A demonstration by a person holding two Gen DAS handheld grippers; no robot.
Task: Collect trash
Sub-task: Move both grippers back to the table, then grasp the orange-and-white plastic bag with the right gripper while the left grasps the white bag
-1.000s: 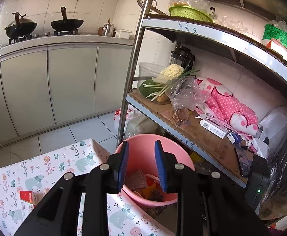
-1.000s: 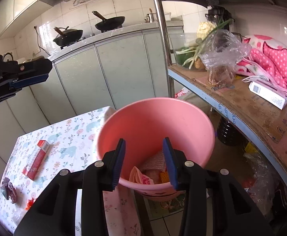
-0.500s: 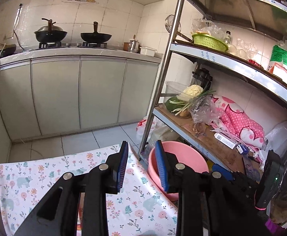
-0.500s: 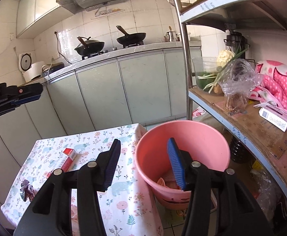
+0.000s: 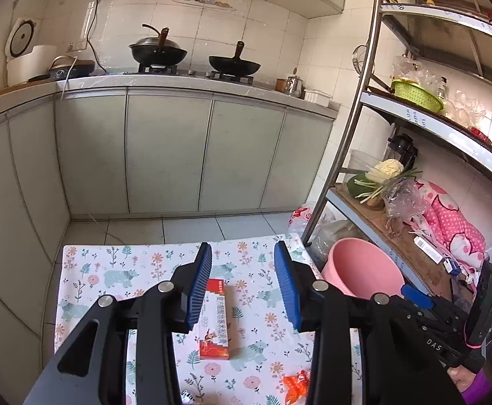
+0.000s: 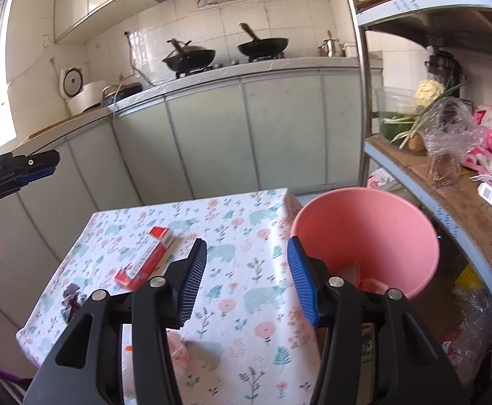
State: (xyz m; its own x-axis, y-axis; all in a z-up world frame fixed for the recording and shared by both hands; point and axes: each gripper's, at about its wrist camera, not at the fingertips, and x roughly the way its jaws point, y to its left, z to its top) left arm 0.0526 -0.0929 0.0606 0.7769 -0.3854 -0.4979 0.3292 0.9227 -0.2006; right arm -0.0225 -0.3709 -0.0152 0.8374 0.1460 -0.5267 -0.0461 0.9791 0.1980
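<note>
Both grippers hang with jaws apart and empty over the table with the floral bear-print cloth (image 5: 137, 263).

The left gripper (image 5: 243, 287) is above the long red-and-white cardboard box (image 5: 216, 320) lying flat on the cloth; an orange crumpled wrapper (image 5: 296, 383) lies nearer. The right gripper (image 6: 246, 283) is beside the pink plastic bucket (image 6: 364, 236), which stands off the table's edge and holds scraps.
</note>
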